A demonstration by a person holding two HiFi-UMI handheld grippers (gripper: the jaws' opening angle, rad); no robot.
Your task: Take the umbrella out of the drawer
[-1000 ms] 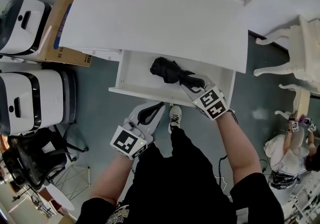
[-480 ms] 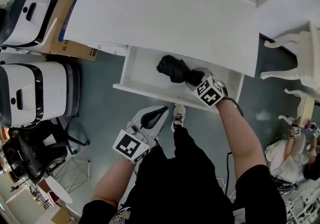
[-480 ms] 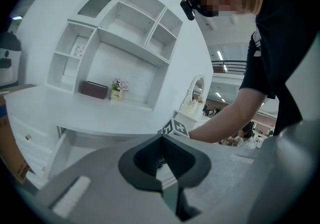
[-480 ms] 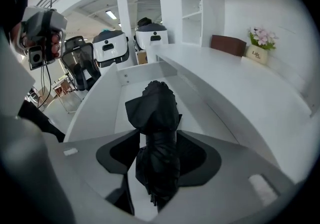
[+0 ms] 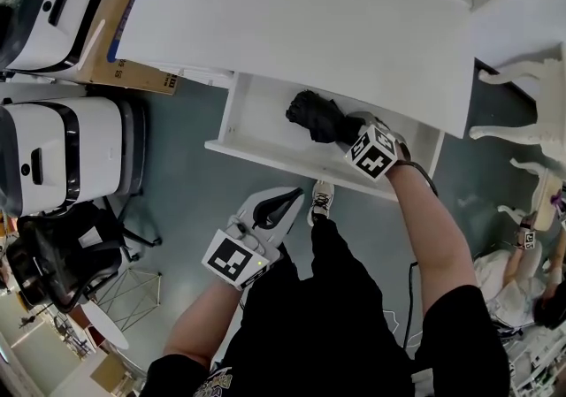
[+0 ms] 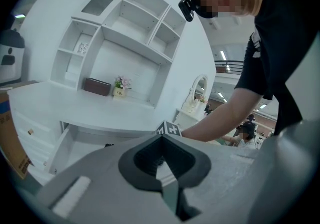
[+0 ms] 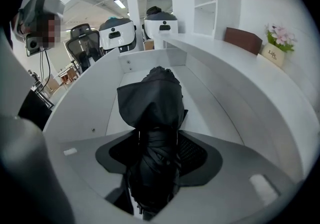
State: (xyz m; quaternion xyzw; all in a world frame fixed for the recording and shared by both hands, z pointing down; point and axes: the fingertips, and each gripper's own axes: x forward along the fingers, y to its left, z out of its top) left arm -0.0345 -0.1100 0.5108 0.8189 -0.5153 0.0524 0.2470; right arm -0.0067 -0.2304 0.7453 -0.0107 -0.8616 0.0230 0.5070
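A black folded umbrella [image 5: 317, 115] lies in the open white drawer [image 5: 256, 125] under the desk top. My right gripper [image 5: 347, 130] reaches into the drawer from the right. In the right gripper view the umbrella [image 7: 152, 103] runs between the jaws of my right gripper [image 7: 155, 165], which are shut on its near end while the bunched canopy rests on the drawer floor [image 7: 205, 103]. My left gripper [image 5: 281, 203] hangs below the drawer's front, in front of my legs. Its jaws [image 6: 161, 168] are shut with nothing in them.
The white desk top [image 5: 301, 24] overhangs the drawer's back. A cardboard box [image 5: 133, 24], two white machines [image 5: 62, 165] and a black office chair [image 5: 53, 271] stand to the left. A white chair [image 5: 531, 103] stands to the right. My shoe [image 5: 321, 201] is below the drawer front.
My right gripper has pushed further into the drawer and closed over the umbrella's near end. The left gripper has stayed low and shut.
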